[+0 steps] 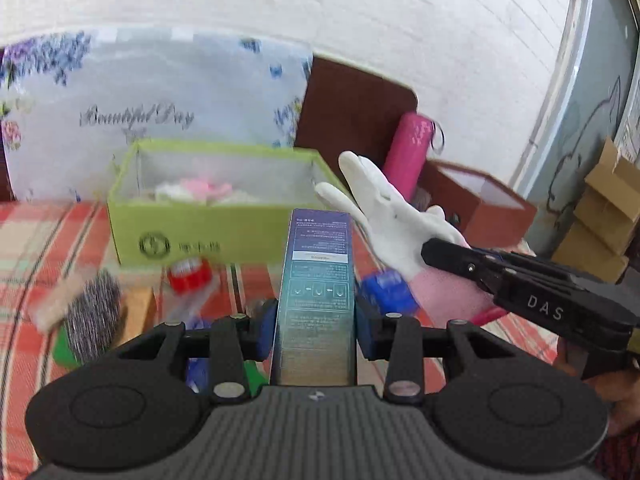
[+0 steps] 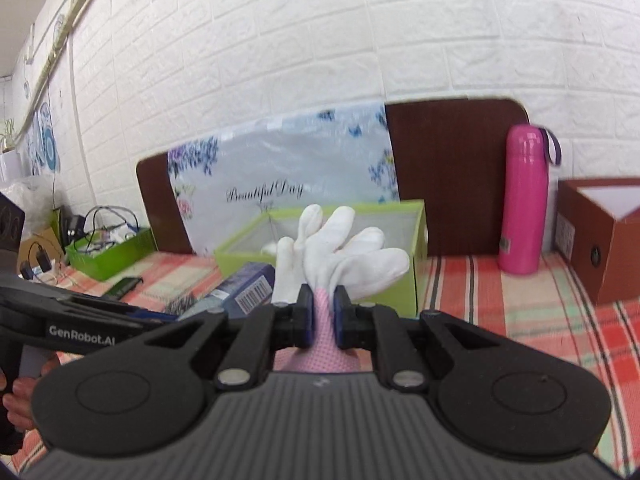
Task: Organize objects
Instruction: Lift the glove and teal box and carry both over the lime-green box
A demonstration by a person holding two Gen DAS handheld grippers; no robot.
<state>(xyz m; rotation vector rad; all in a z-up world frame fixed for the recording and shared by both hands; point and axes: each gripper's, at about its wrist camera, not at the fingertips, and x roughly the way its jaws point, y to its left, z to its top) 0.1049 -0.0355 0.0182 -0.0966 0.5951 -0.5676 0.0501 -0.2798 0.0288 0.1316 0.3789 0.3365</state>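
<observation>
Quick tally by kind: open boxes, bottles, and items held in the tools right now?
Open boxes: 2 (green box, brown box)
Bottles: 1 (pink bottle)
Held items: 2 (blue carton in left tool, glove in right tool)
Total: 5

Beyond the right claw (image 2: 322, 312), a white brick wall (image 2: 320, 40) is rising behind a brown headboard (image 2: 452, 160), and a flowered plastic pack (image 2: 280, 168) is leaning against it. Right of that claw, a pink flask (image 2: 524, 200) is standing upright on the checked cover (image 2: 500, 300), just beside a brown box (image 2: 600, 240). Far to its left, a green tray (image 2: 108, 256) is holding cables. Far right of the left claw (image 1: 316, 320), cardboard boxes (image 1: 600, 208) are sitting stacked.
</observation>
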